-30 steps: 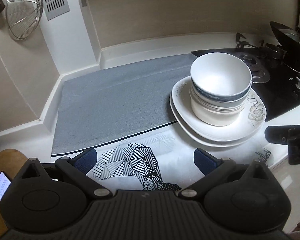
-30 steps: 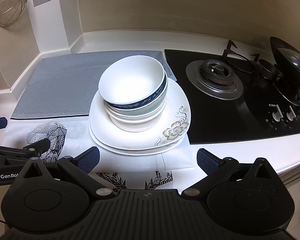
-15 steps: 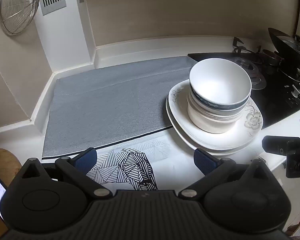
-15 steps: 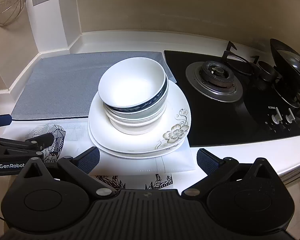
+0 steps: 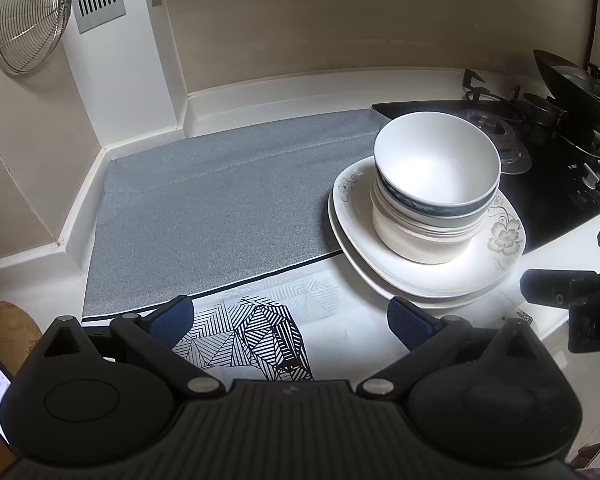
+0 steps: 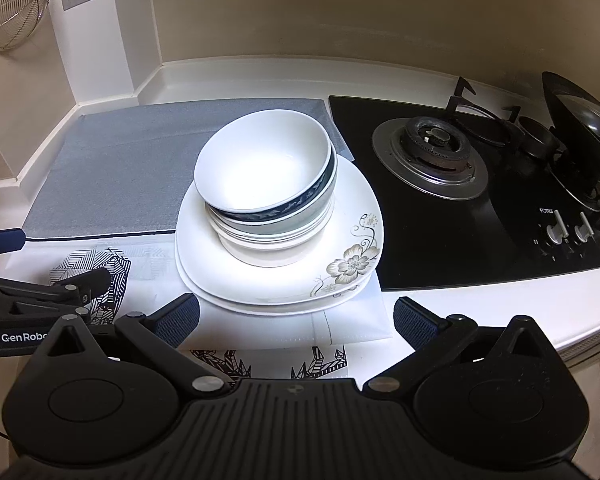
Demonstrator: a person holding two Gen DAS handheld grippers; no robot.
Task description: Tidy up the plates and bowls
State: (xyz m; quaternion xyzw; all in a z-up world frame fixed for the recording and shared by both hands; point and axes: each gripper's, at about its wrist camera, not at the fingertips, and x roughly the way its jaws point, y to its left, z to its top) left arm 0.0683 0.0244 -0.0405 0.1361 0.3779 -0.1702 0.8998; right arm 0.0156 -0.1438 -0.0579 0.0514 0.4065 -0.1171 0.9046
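Observation:
A stack of bowls (image 5: 436,184) (image 6: 268,184), the top one white with a dark blue band, stands on two stacked white plates (image 5: 452,276) (image 6: 340,264) with a flower print. The plates rest on a patterned white cloth beside the stove. My left gripper (image 5: 290,322) is open and empty, low over the cloth, left of and in front of the plates. My right gripper (image 6: 296,318) is open and empty, just in front of the plates' near edge. Each gripper shows at the edge of the other's view.
A grey mat (image 5: 220,208) (image 6: 120,168) covers the counter left of the stack. A black gas stove (image 6: 480,184) with a lidded wok (image 6: 580,128) is to the right. A wire strainer (image 5: 28,20) hangs on the left wall. The counter's front edge is close below.
The left gripper has drifted slightly left and back over the second, so the stack sits a little further right in its view. The right gripper barely moved. Both stay open.

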